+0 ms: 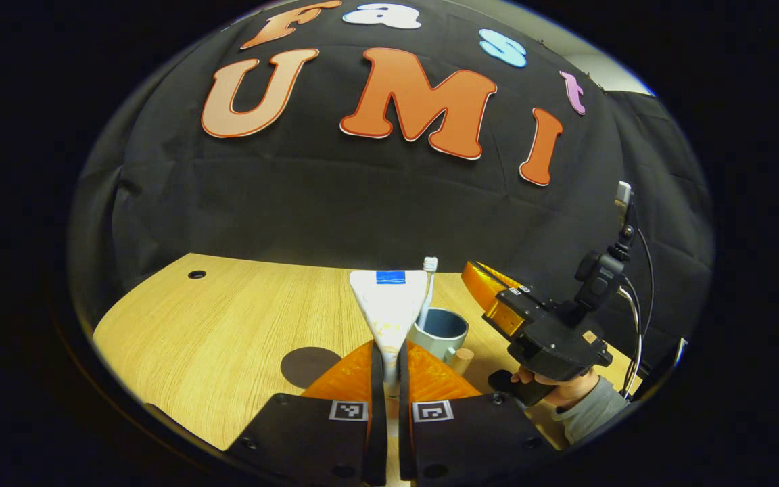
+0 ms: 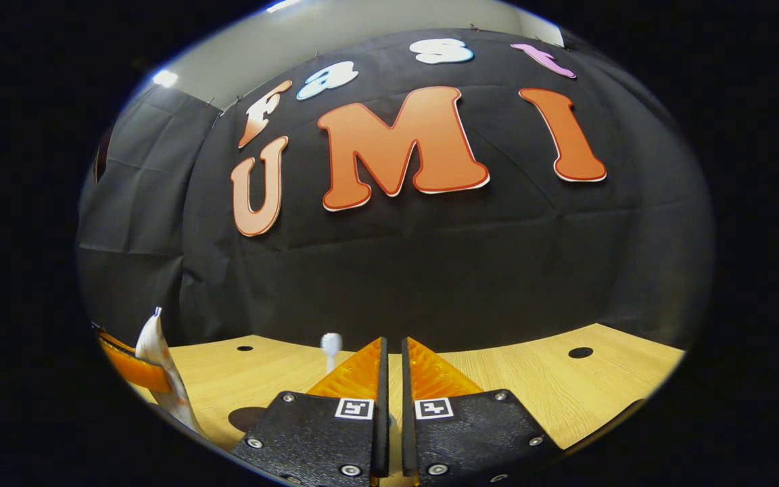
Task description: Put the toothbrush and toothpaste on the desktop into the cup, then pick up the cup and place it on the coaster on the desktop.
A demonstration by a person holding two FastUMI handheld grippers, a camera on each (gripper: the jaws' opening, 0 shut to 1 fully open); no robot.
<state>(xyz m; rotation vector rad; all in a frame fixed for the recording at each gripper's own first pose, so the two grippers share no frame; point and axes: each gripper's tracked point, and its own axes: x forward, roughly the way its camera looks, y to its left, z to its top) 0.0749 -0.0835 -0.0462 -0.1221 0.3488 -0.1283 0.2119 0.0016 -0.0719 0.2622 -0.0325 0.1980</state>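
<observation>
On the wooden desk (image 1: 227, 318) one cup (image 1: 440, 331) holds one toothbrush (image 1: 428, 284); left tool (image 1: 389, 362) grips one toothpaste (image 1: 389, 304), right tool (image 2: 393, 365) closed empty

One toothpaste tube (image 1: 389, 304), one toothbrush (image 1: 428, 284), one cup (image 1: 440, 331) and one dark round coaster (image 1: 310, 366) are counted on the one wooden desktop (image 1: 227, 325). Two grippers are counted: one (image 1: 389, 352) at 6 o'clock, the other (image 1: 498, 291) at 3 o'clock.

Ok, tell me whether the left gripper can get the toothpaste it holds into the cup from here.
Probably yes. The left gripper is shut on the toothpaste, held upright just beside the cup. The cup's mouth looks open apart from the toothbrush standing in it, and the right gripper sits off to the side.
</observation>
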